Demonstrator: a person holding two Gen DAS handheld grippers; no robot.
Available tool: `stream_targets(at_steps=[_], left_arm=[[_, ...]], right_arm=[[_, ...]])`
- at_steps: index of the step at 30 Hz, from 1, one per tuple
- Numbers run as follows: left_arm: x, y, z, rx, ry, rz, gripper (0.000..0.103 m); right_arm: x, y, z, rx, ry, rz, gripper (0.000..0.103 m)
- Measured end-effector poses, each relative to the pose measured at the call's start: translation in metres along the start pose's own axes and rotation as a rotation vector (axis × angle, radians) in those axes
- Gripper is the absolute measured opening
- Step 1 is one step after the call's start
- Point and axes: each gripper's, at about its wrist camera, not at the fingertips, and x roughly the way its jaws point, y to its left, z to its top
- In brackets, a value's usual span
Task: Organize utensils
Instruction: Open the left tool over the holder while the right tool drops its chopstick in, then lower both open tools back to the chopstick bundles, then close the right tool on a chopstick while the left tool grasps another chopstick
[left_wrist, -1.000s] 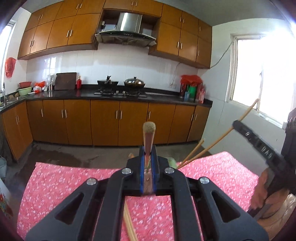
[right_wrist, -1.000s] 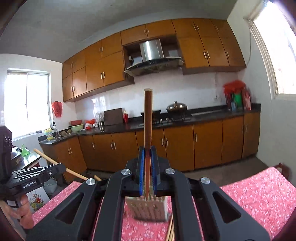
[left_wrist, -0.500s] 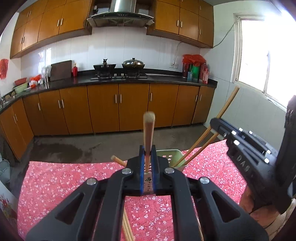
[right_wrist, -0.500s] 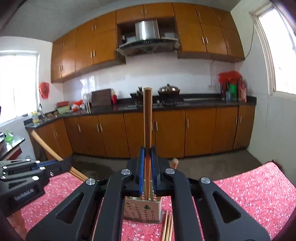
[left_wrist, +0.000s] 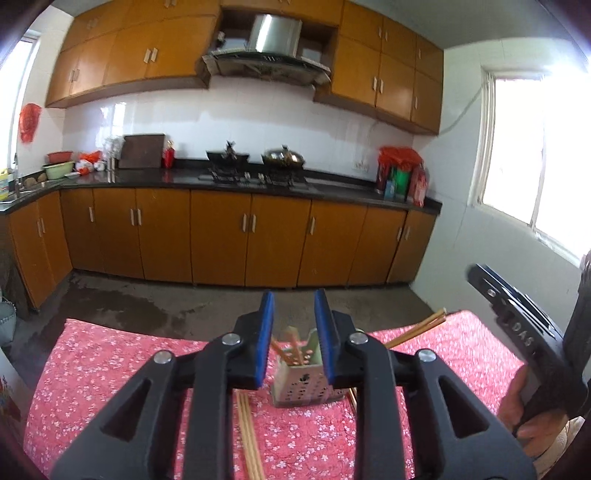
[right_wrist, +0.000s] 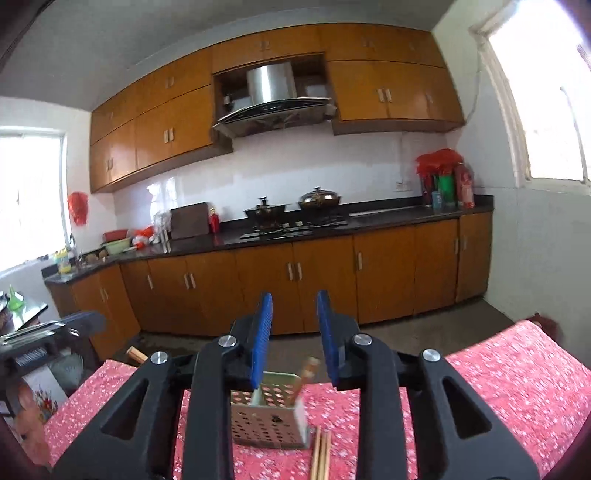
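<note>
- Both grippers held a chopstick upright between shut pads half a second ago; now both have let go and the sticks stand in the holder.
- Left gripper (left_wrist: 293, 338): jaws spread apart, blue pads bare, nothing between them. It hovers above the holder (left_wrist: 301, 384), which shows through the gap.
- Right gripper (right_wrist: 295, 338): jaws likewise spread and empty, hanging over the same holder (right_wrist: 269, 417) from the other side.
- The holder is a perforated metal box that stands on the red flowered cloth (left_wrist: 110, 369) covering the table, about midway along its far edge.
- Chopsticks in the holder (left_wrist: 291, 350) lean at a slant, their tops poking above the rim; in the right view one blurred top (right_wrist: 308, 367) shows at the holder's right corner.
- Loose chopsticks (left_wrist: 249, 432) lie flat on the cloth just left of the holder in the left view; another pair (right_wrist: 320, 456) lies just beside its right corner in the right view.
- Two more sticks (left_wrist: 417, 328) slant up behind the holder toward the table's far right corner.
- A kitchen counter (left_wrist: 240, 181) with a stove and pots runs along the back wall.
</note>
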Motion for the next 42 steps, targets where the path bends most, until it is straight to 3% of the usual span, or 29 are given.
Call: stream_targets(at_steps=[3,5,8,10,13,16,23,26,29,32,35,42], left_arm=[[-0.024,0.016,-0.012,-0.006,-0.028,0.056,0.028],[-0.03,0.032,-0.031,-0.009,-0.01,0.103,0.028],[-0.02,0.056,-0.065,-0.027,0.084,0.141,0.028],[-0.003,0.071,-0.097,-0.029,0.18,0.181,0.028],[0.015,0.081,-0.136,-0.033,0.284,0.186,0.028],[0.029,0.084,-0.173,-0.048,0.374,0.159,0.027],[0.045,0.068,-0.214,-0.042,0.468,0.121,0.027],[0.051,0.063,-0.221,-0.035,0.489,0.113,0.027],[0.053,0.062,-0.226,-0.033,0.505,0.108,0.025],[0.053,0.061,-0.228,-0.033,0.512,0.099,0.025],[0.053,0.061,-0.231,-0.025,0.522,0.093,0.022],[0.052,0.053,-0.237,0.011,0.543,0.068,0.016]], right_arm=[[-0.004,-0.027,-0.016,0.035,0.076,-0.049,0.027],[0.007,-0.045,-0.04,0.051,0.189,-0.08,0.027],[0.036,-0.064,-0.097,0.074,0.434,-0.072,0.027],[0.052,-0.068,-0.143,0.102,0.602,-0.016,0.021],[0.059,-0.065,-0.187,0.118,0.719,0.025,0.017],[0.062,-0.058,-0.206,0.116,0.76,0.046,0.017],[0.064,-0.042,-0.218,0.056,0.77,0.01,0.017],[0.064,-0.038,-0.22,0.059,0.768,0.035,0.017],[0.071,-0.032,-0.221,-0.034,0.767,-0.038,0.017],[0.071,-0.034,-0.224,-0.01,0.766,-0.011,0.016],[0.073,-0.032,-0.225,-0.115,0.732,-0.1,0.01],[0.082,-0.055,-0.221,-0.046,0.722,-0.133,0.008]])
